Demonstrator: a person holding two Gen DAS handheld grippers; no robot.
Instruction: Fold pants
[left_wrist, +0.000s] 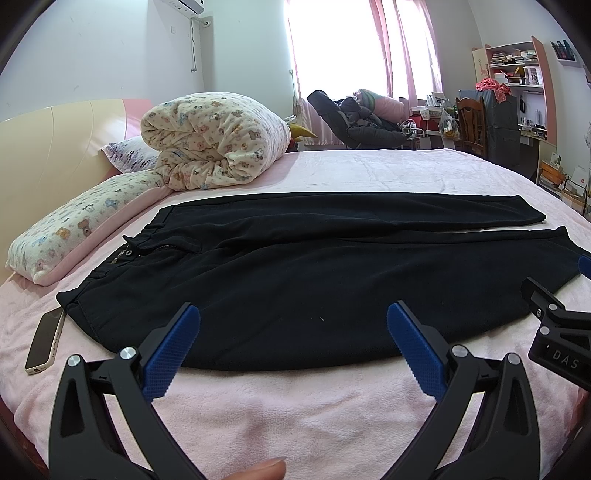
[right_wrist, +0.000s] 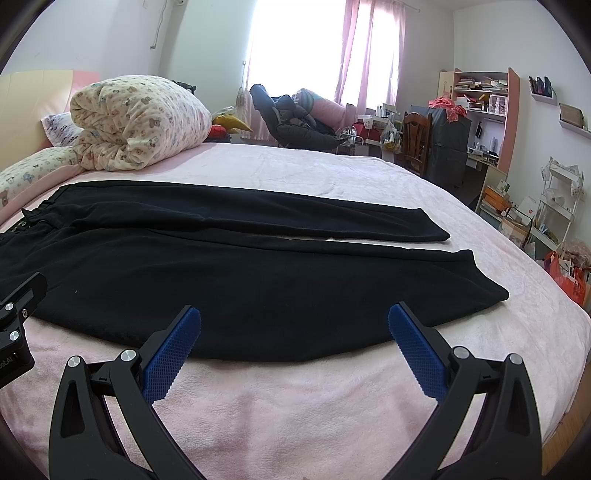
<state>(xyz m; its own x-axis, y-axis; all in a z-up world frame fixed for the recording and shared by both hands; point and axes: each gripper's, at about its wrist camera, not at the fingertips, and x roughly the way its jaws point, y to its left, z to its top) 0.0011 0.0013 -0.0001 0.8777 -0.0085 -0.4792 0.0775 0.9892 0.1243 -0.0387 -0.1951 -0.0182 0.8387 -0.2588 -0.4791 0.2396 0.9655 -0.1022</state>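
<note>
Blue ribbed pads (left_wrist: 173, 354) are lining the black fingers of the left gripper (left_wrist: 293, 314), and those fingers are standing wide apart, holding nothing, their tips hanging just over the near edge of the pants (left_wrist: 295, 280). A fingertip (left_wrist: 264, 469) of the person is showing at the bottom edge of the left wrist view. The right gripper (right_wrist: 294, 314) is posing the same way, fingers spread and empty, tips over the near hem side of the cloth, and part of its black body is poking into the right edge of the left view.

Black pants (right_wrist: 221, 280) of a soft matte knit are lying flat across the pink bed (right_wrist: 295, 406), waistband to the left, both legs running rightward side by side with a thin strip of pink showing between them near the cuffs. A zip and metal eyelets are showing at the gathered waistband.

Fleecy pink bedding is covering the mattress. Just beside the waistband, touching its near corner, a phone (left_wrist: 44, 341) is lying face up. Behind the pants a rolled quilt (left_wrist: 214, 140) with a bear print is sitting plump and lumpy, and a long pillow (left_wrist: 74, 229) in matching print is lying beside it at the left. Beyond the bed a dark reclining chair (right_wrist: 291, 125) is standing under pink curtains (right_wrist: 373, 51), with a wooden chair (right_wrist: 417, 140) and cluttered shelves (right_wrist: 484, 96) to the right
</note>
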